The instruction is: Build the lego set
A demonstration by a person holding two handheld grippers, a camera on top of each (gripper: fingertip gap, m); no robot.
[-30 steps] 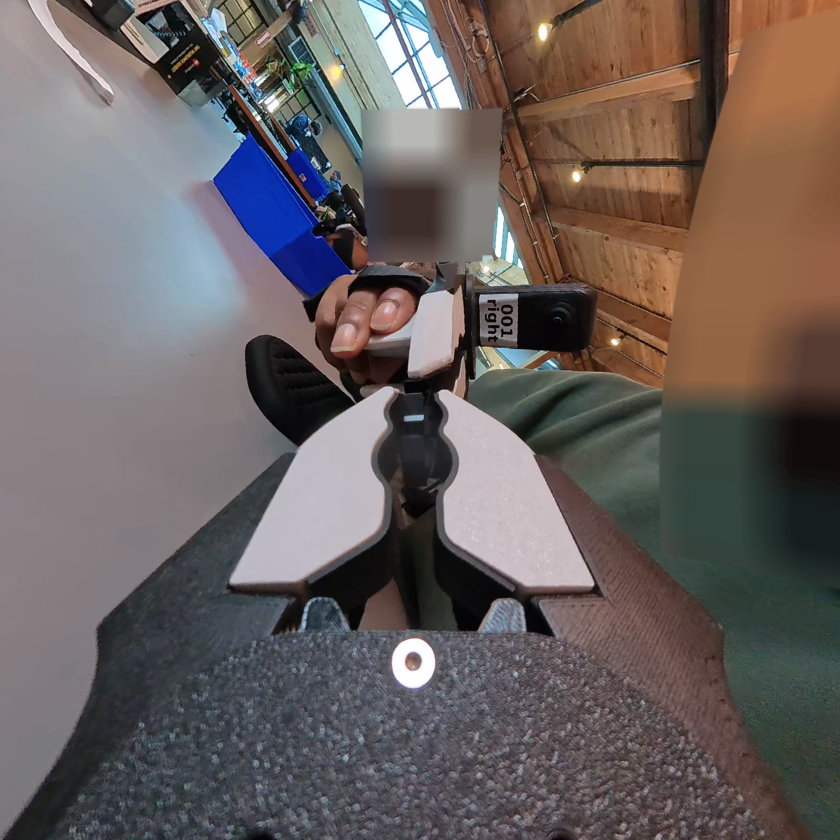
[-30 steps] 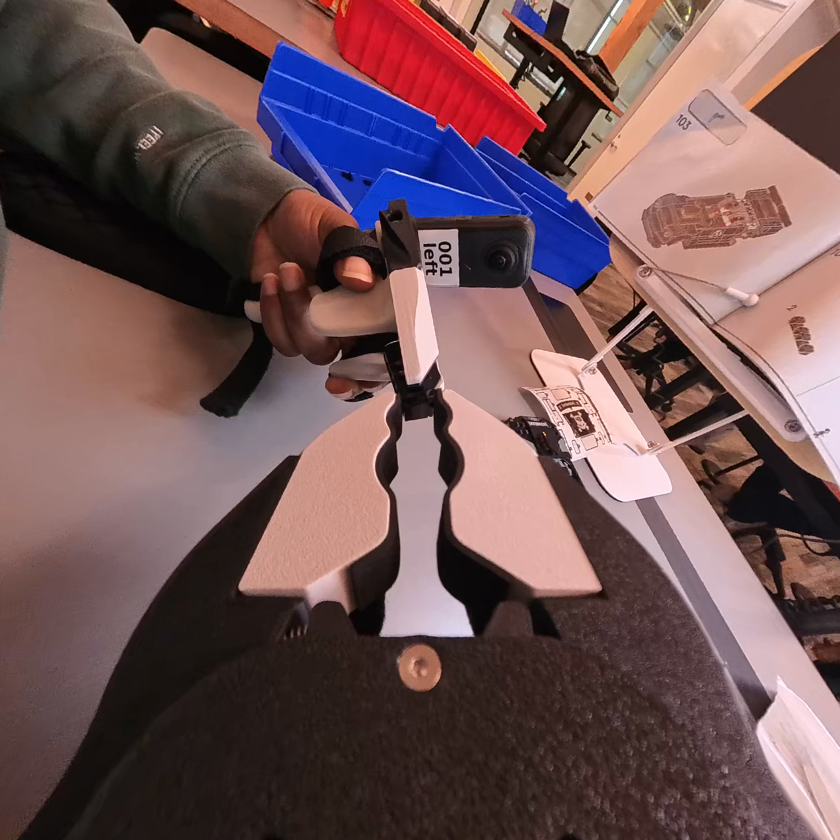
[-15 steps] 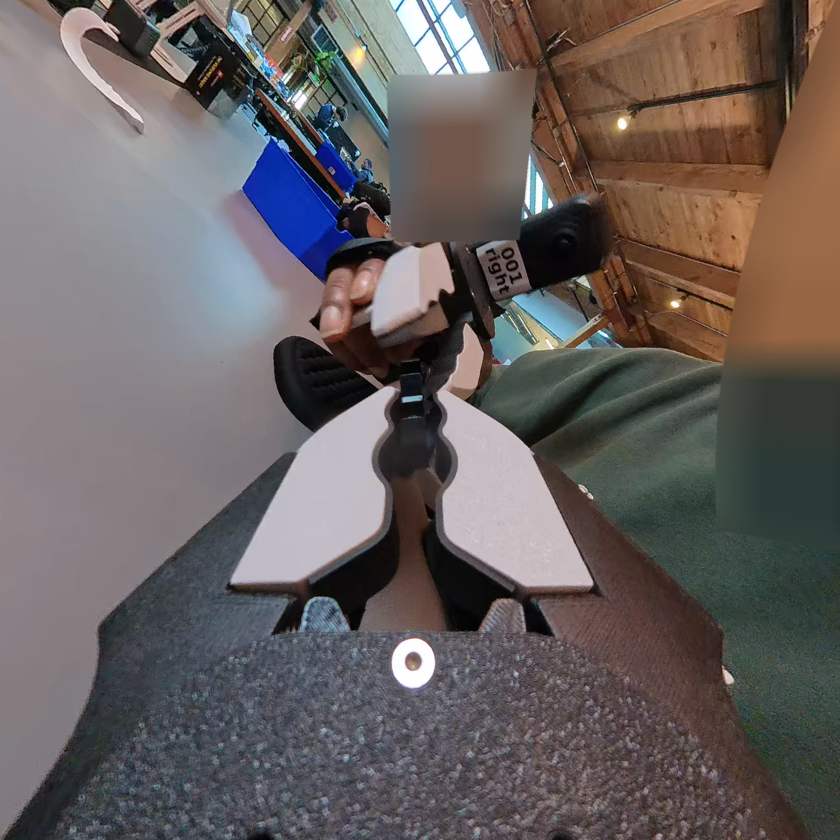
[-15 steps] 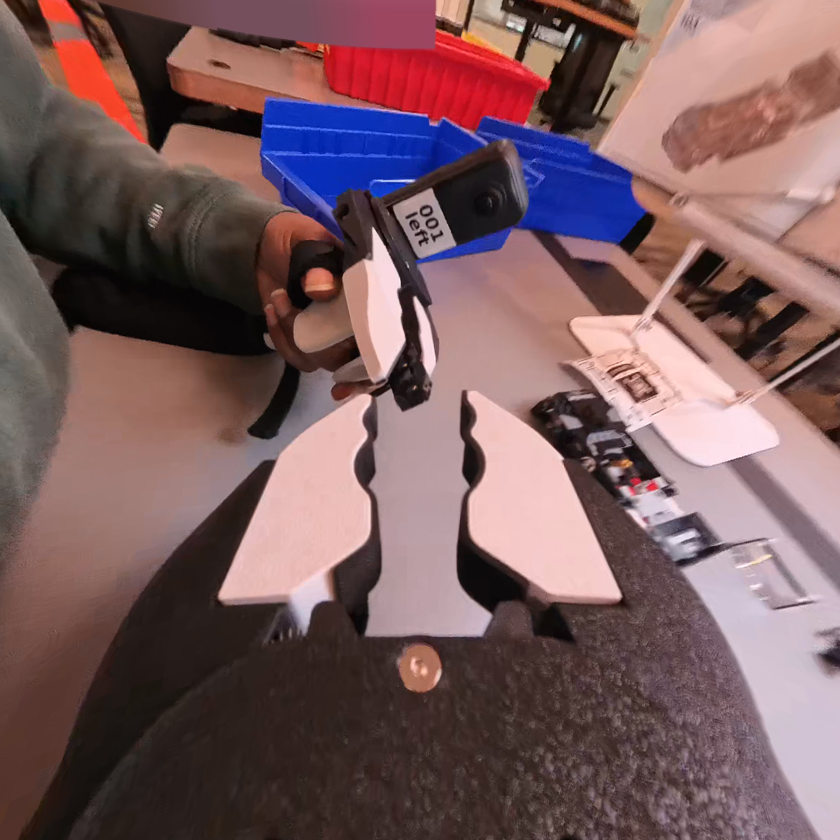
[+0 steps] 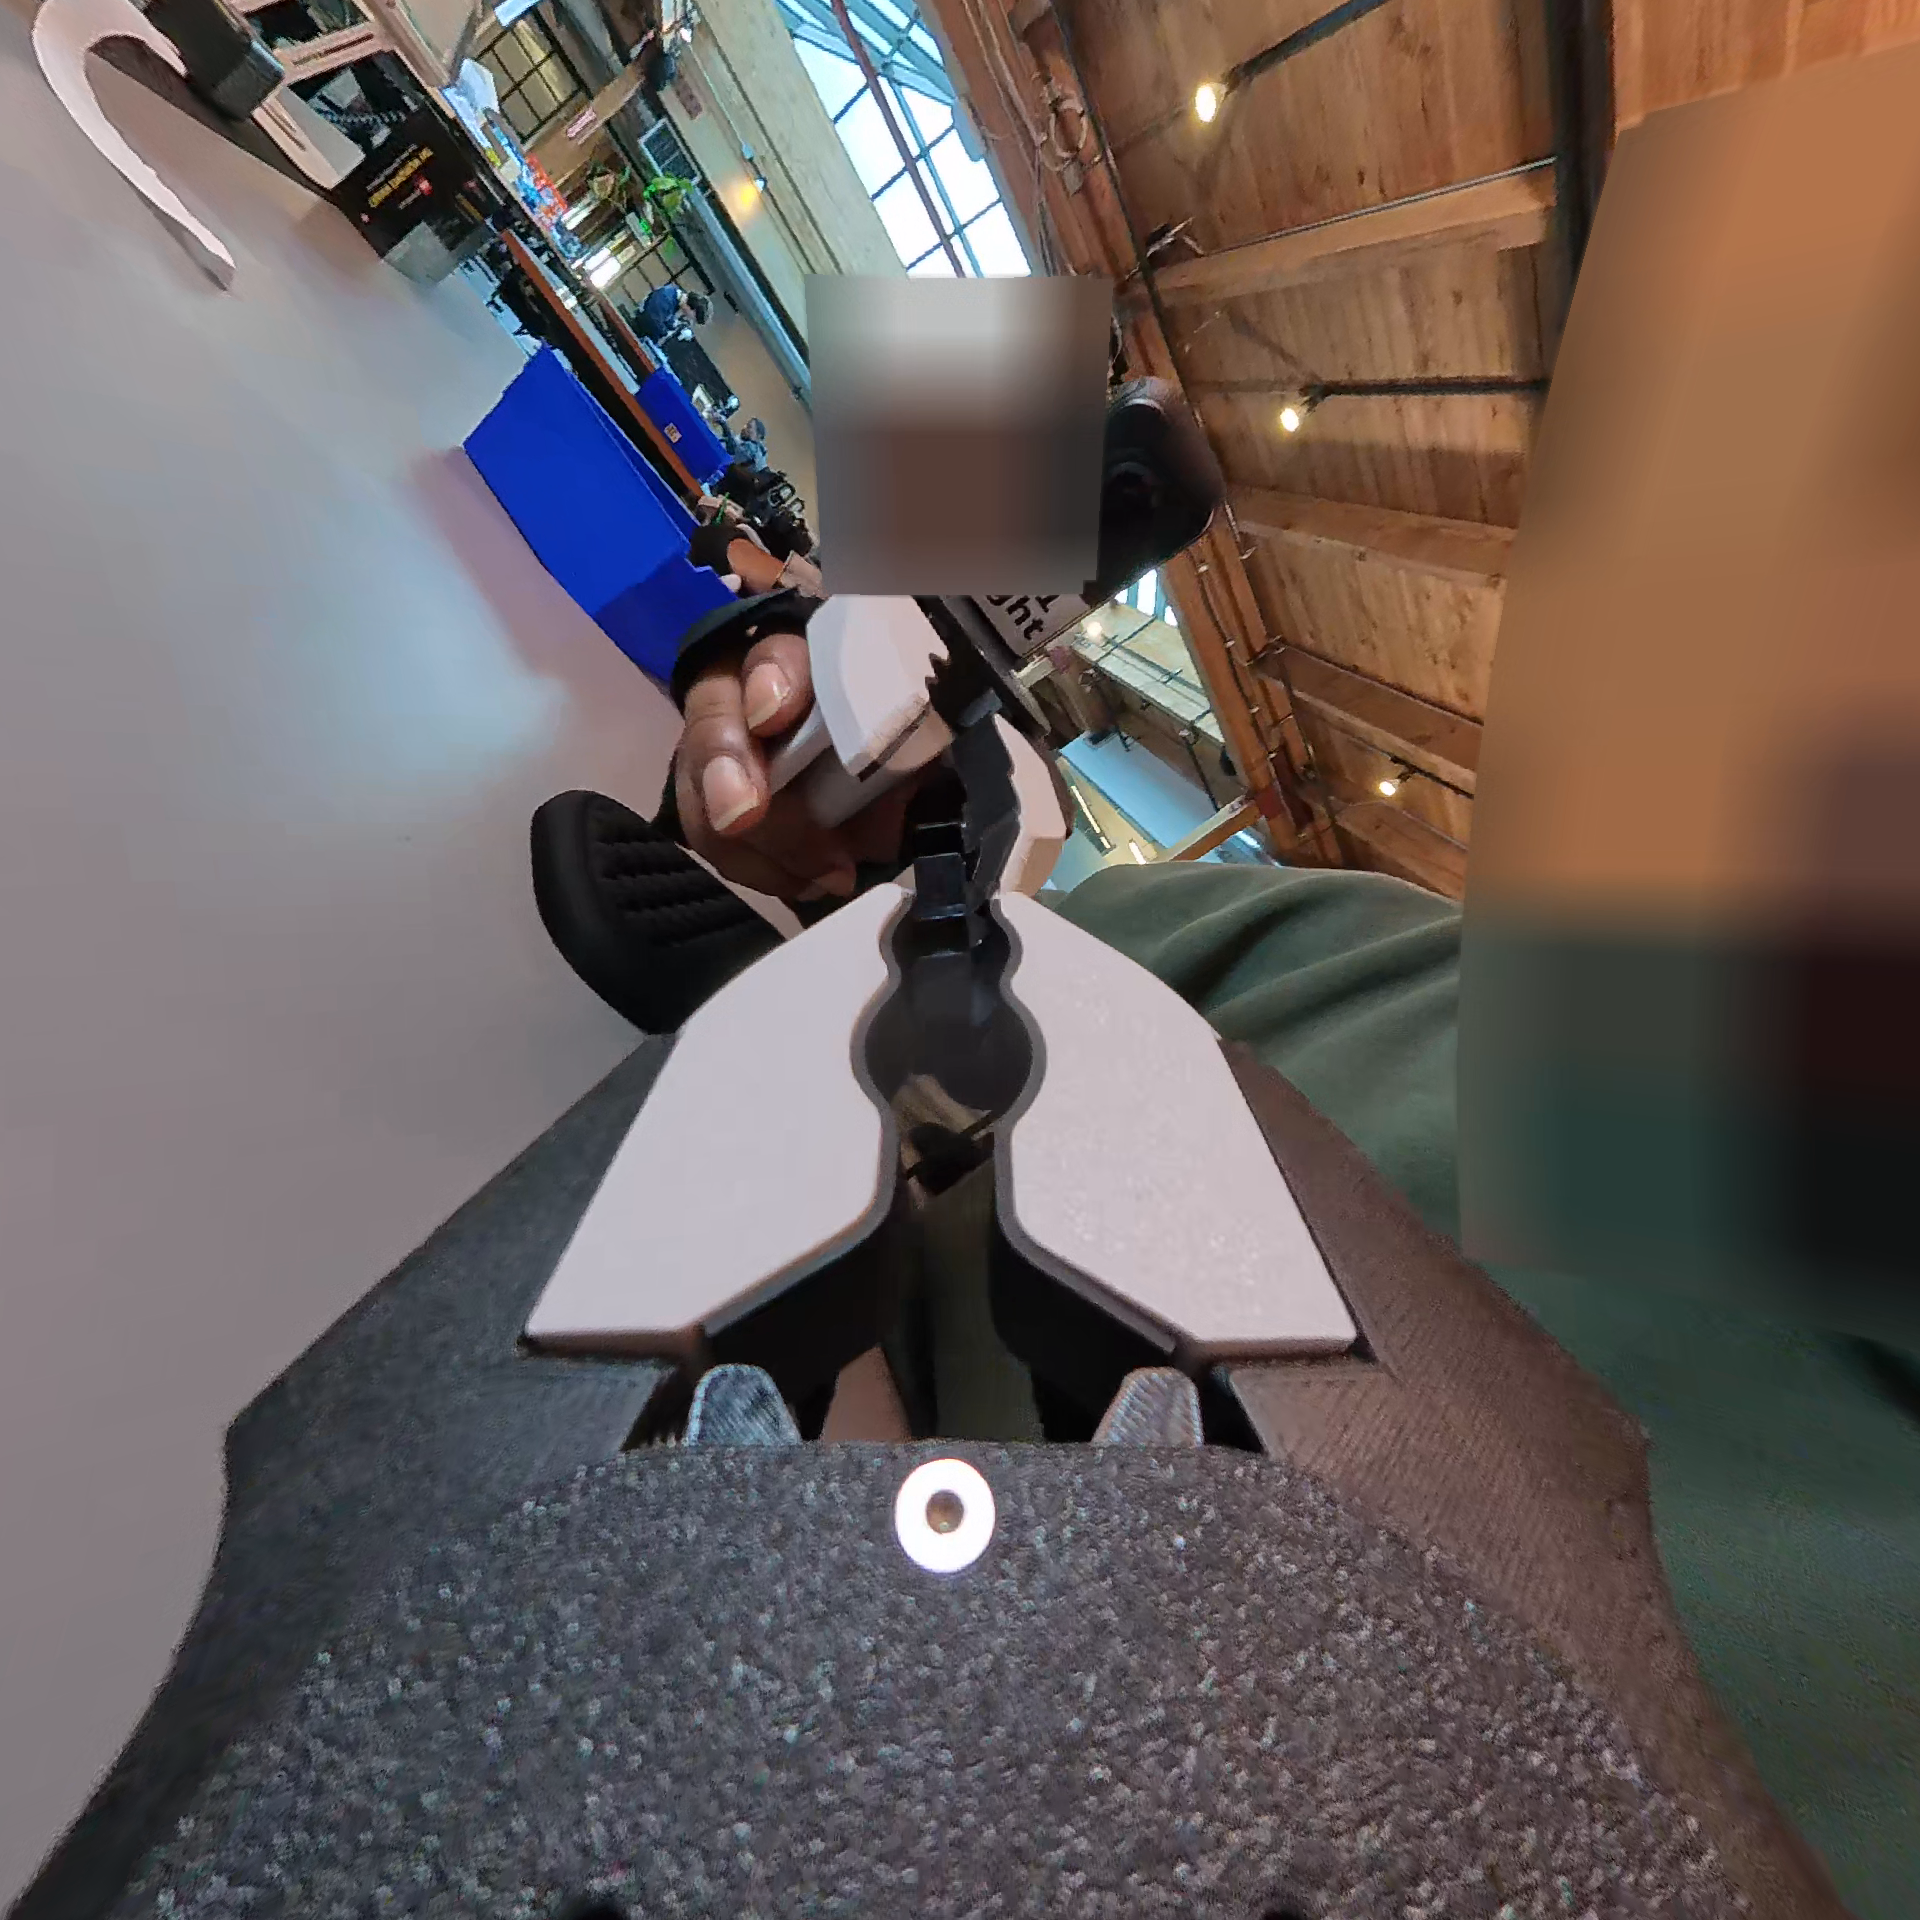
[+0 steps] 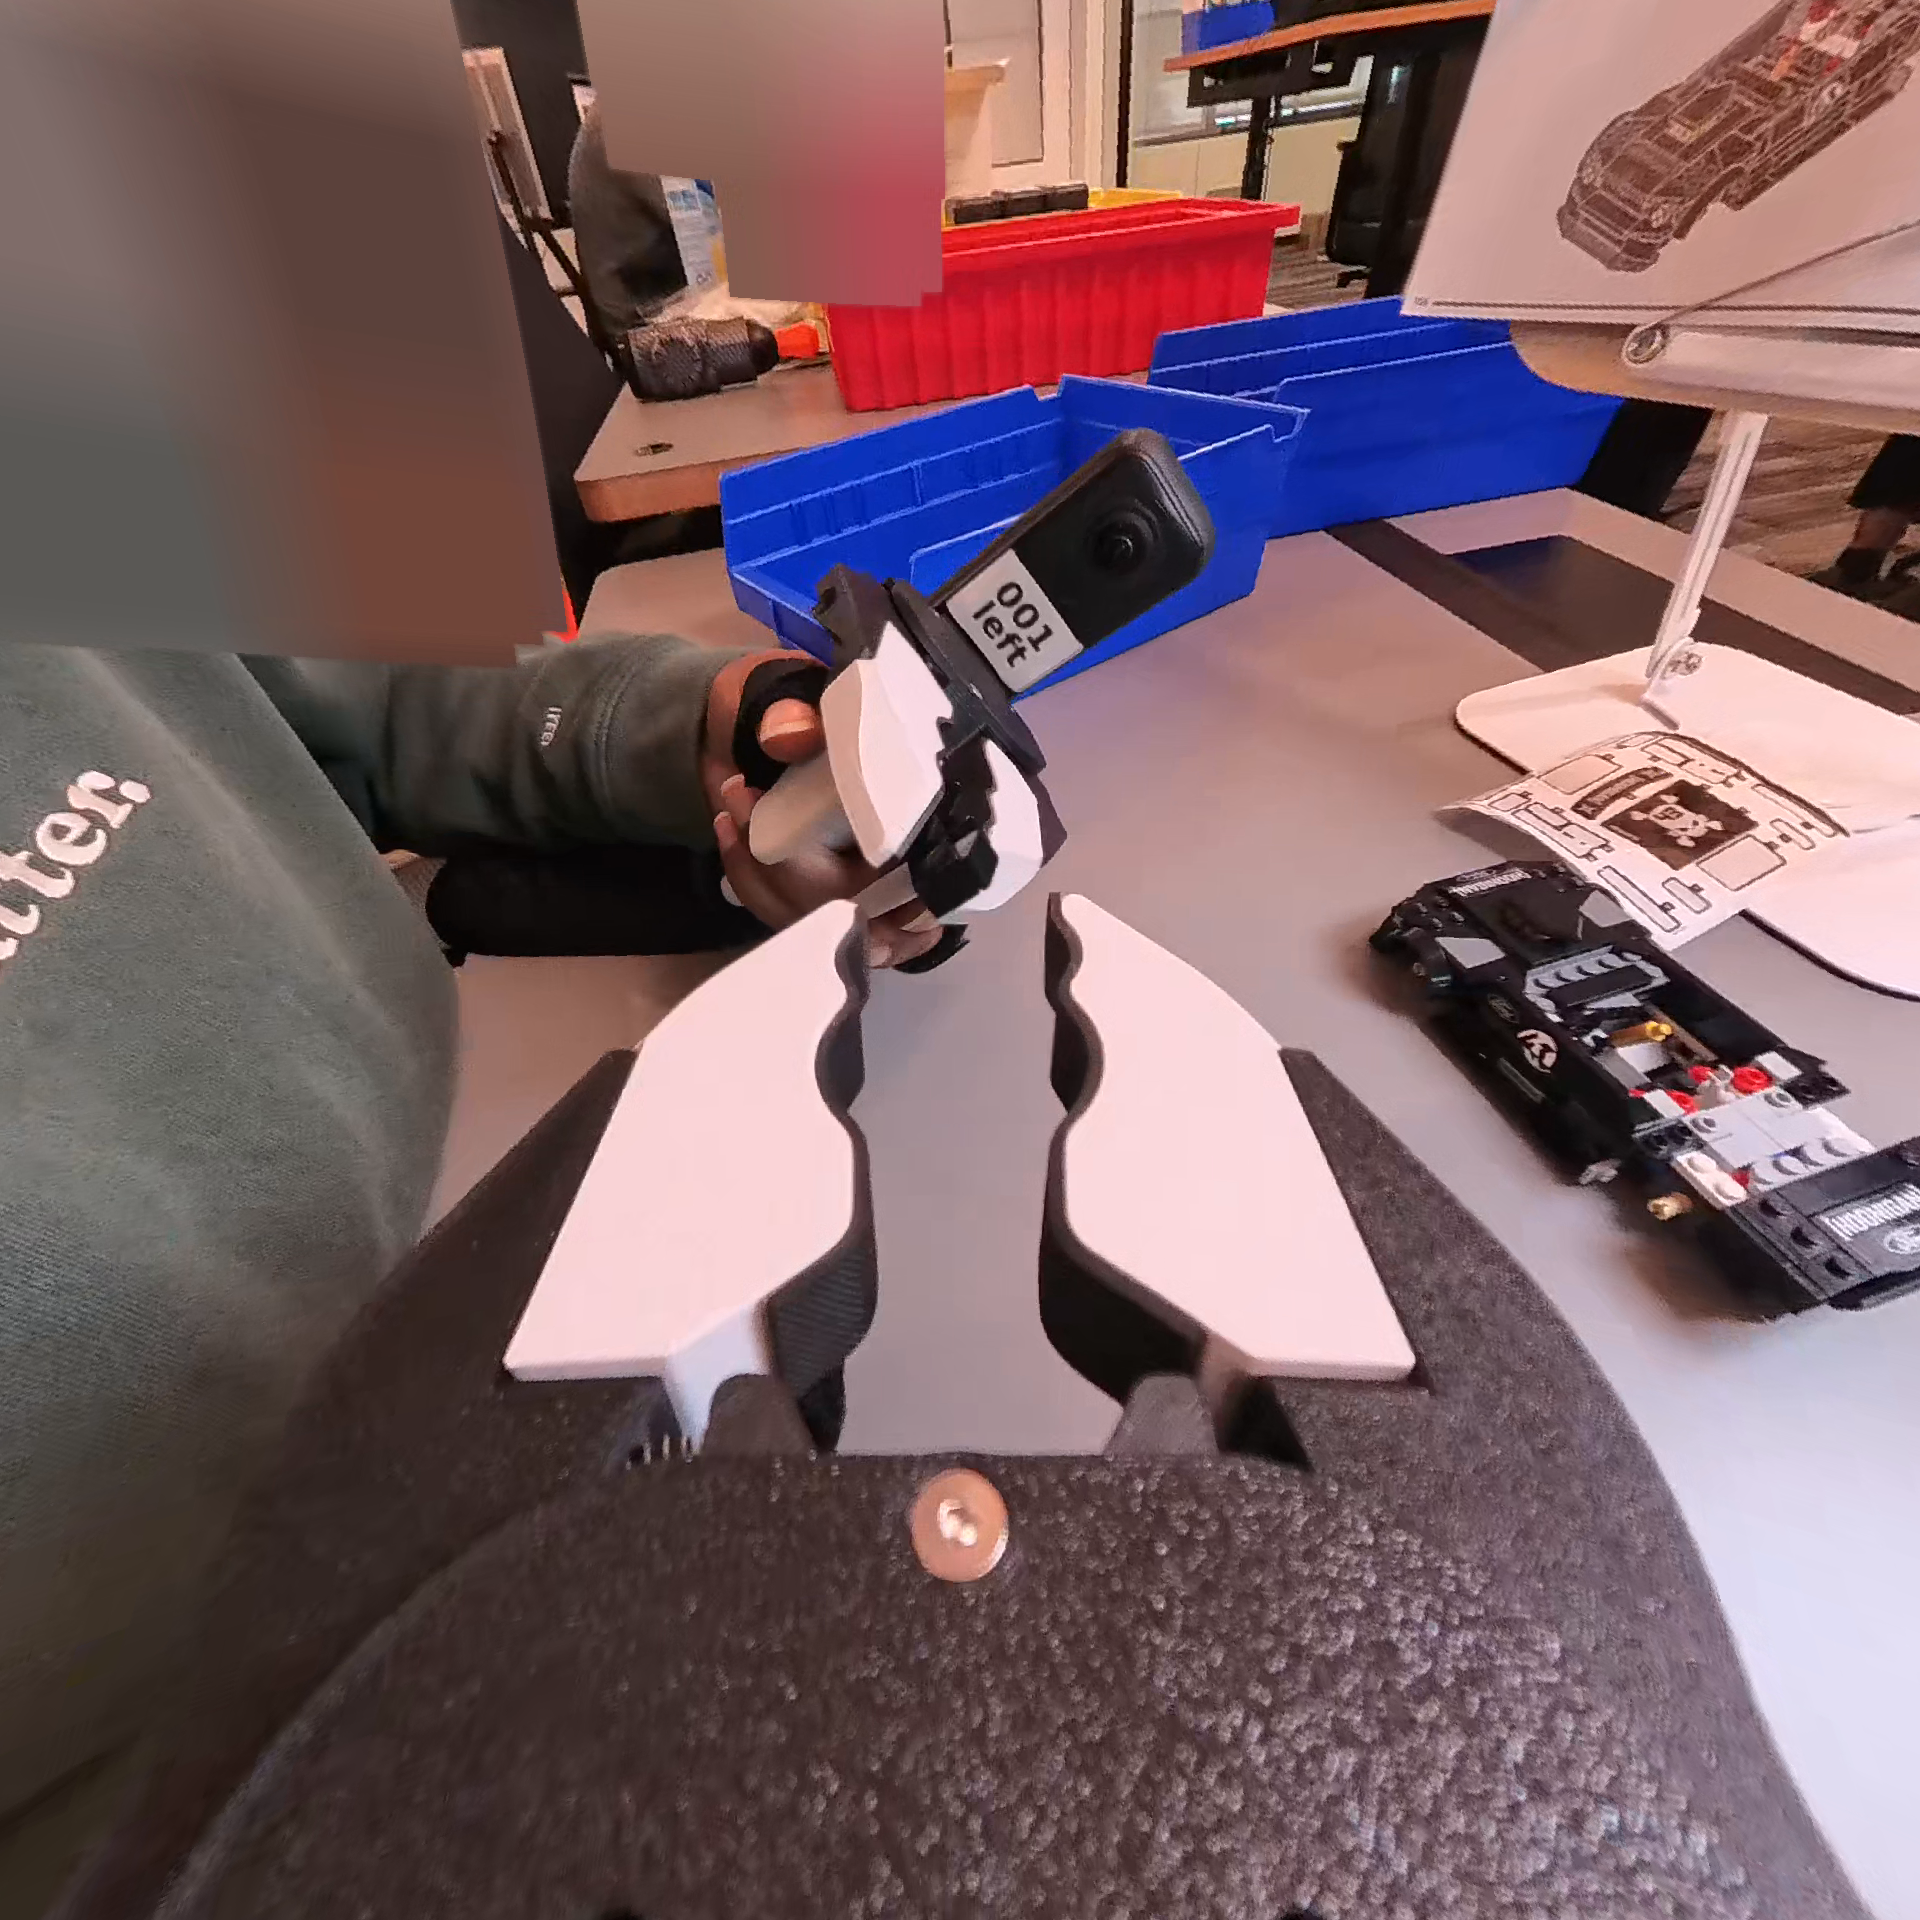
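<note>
My left gripper (image 5: 943, 906) is shut on a small black lego piece (image 5: 940, 966) and holds it in the air, tilted. It also shows in the right wrist view (image 6: 951, 883), held in a hand, with the black piece (image 6: 956, 844) between its fingers. My right gripper (image 6: 956, 909) is open and empty, just in front of the left one and apart from it. It shows farther off in the left wrist view (image 5: 966, 769). A partly built black lego car (image 6: 1652, 1081) lies on the grey table (image 6: 1247, 727) to the right.
A sticker sheet (image 6: 1652, 821) lies beyond the car, by the white foot of a stand (image 6: 1558, 707) that holds the instruction booklet (image 6: 1714, 177). Blue bins (image 6: 966, 499) and a red bin (image 6: 1049, 291) stand at the back. A green sleeve (image 6: 468, 738) lies at left. My two grippers' fingertips are within a few centimetres of each other.
My right gripper has opened and drawn back from the black piece. The left gripper keeps hold of it and has tilted. The right wrist view has swung round, so the car shows.
</note>
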